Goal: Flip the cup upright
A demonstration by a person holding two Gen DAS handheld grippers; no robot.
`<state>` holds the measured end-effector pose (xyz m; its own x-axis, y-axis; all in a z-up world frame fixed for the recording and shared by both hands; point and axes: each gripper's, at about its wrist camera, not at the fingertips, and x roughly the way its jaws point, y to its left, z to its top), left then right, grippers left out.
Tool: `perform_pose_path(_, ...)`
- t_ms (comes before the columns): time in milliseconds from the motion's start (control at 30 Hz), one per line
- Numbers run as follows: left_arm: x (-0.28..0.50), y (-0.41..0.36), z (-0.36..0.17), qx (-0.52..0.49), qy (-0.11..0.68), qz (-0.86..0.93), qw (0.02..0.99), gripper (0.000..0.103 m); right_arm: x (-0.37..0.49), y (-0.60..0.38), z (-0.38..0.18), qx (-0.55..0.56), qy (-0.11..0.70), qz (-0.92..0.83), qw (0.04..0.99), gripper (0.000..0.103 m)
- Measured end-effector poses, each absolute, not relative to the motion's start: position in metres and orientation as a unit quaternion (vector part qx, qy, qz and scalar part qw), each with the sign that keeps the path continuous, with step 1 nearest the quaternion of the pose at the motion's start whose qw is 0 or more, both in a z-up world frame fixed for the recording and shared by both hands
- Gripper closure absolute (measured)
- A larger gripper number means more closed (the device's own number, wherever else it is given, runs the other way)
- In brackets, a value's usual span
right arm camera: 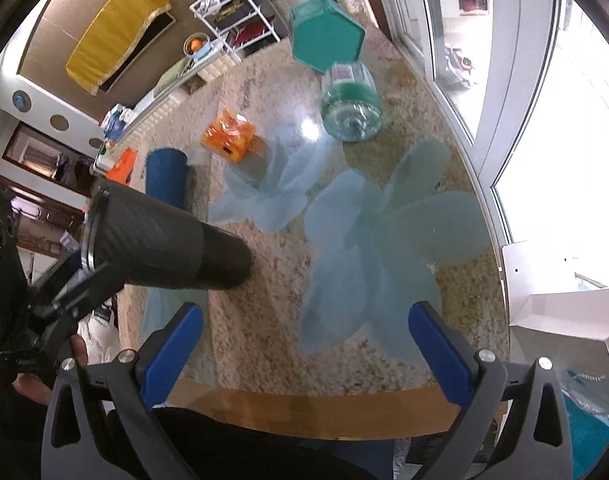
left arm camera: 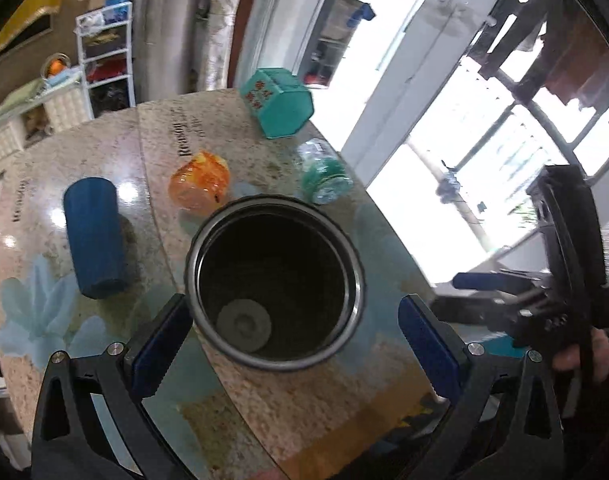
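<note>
The black cup (left arm camera: 275, 280) stands upright on the glass-topped table (left arm camera: 312, 408), mouth up; in the left wrist view I look down into it. My left gripper (left arm camera: 296, 344) is open, its blue pads (left arm camera: 160, 344) on either side of the cup's rim, apart from it. In the right wrist view the cup (right arm camera: 164, 248) stands at the left with the left gripper (right arm camera: 68, 296) at its rim. My right gripper (right arm camera: 304, 348) is open and empty above the table's near edge; it also shows in the left wrist view (left arm camera: 504, 292).
A blue cup (left arm camera: 95, 236) stands mouth down at the left. An orange container (left arm camera: 200, 186), a clear jar with a green label (left arm camera: 324, 170) and a teal hexagonal box (left arm camera: 278, 100) lie further back. A white box (right arm camera: 564, 304) sits past the table's right edge.
</note>
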<state>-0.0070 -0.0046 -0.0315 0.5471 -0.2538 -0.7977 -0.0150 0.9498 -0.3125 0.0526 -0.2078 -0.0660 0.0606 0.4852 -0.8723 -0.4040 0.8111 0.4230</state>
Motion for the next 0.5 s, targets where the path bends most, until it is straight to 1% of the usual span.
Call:
perform_pose_path(133, -0.014, -0.001, -0.019, -0.119, 0.467, -0.082, 0.872, 0.000, 0.044, -0.198, -0.047, 0.038, 0.595, 0.294, 0.747, 0.000)
perform_pose_path(500, -0.023, 0.039, 0.002, -0.110, 0.498, -0.067, 0.858, 0.000, 0.020, -0.170, -0.016, 0.045, 0.581, 0.265, 0.768, 0.000)
